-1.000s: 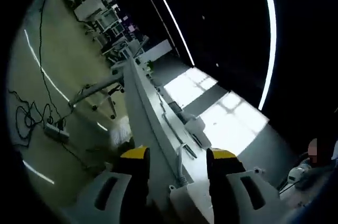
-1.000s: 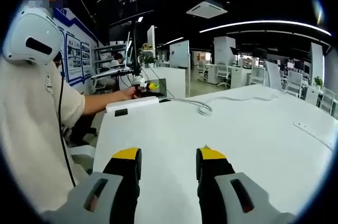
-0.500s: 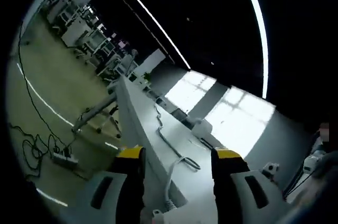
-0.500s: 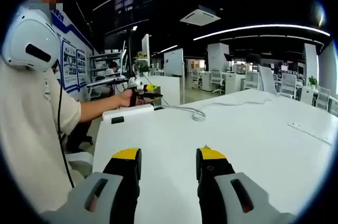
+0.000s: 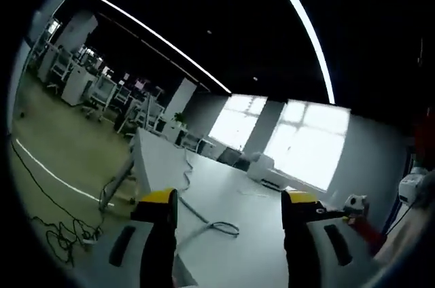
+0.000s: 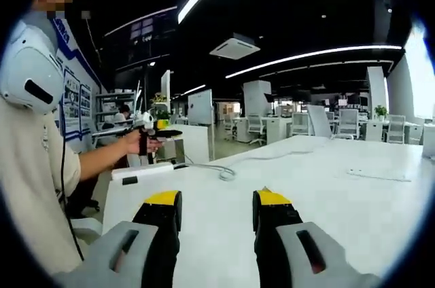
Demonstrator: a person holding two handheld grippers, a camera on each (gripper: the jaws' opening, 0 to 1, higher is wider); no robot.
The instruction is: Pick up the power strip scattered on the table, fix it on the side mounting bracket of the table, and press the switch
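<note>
- In the right gripper view the right claw (image 6: pixel 217 210) hangs low over the white counter (image 6: pixel 326 193), its 2 yellow-tipped jaws spread with bare counter between them and nothing pinched.
- The power strip (image 6: pixel 142 171) lies flat on the counter at the far-left corner, well beyond the right claw, a long white bar with a dark patch near its nearer end.
- Its white cord (image 6: pixel 224 172) leaves the strip's far end, makes a small loop on the counter just past the strip, then runs on across the top away from the strip.
- Just behind the strip, the left claw (image 6: pixel 158 134) is seen held in a person's hand (image 6: pixel 136 142), above the counter's edge and not touching the strip; its jaw gap cannot be told from here.
- The person's pale sleeve (image 6: pixel 34 166) and a white headset (image 6: pixel 27 74) stand beside the counter, on the strip's side.
- In the left gripper view the left claw (image 5: pixel 230 201) has its 2 yellow-tipped jaws spread and empty, pointing along the counter (image 5: pixel 258 234) from its end.
- The cord (image 5: pixel 207 223) curls on the counter between those jaws; the strip itself cannot be made out here.
- A tangle of dark cables (image 5: pixel 61 237) lies on the floor (image 5: pixel 54 159) beside the counter.
- A thin flat white piece (image 6: pixel 377 175) rests on the counter far from the strip; what it is cannot be told.
</note>
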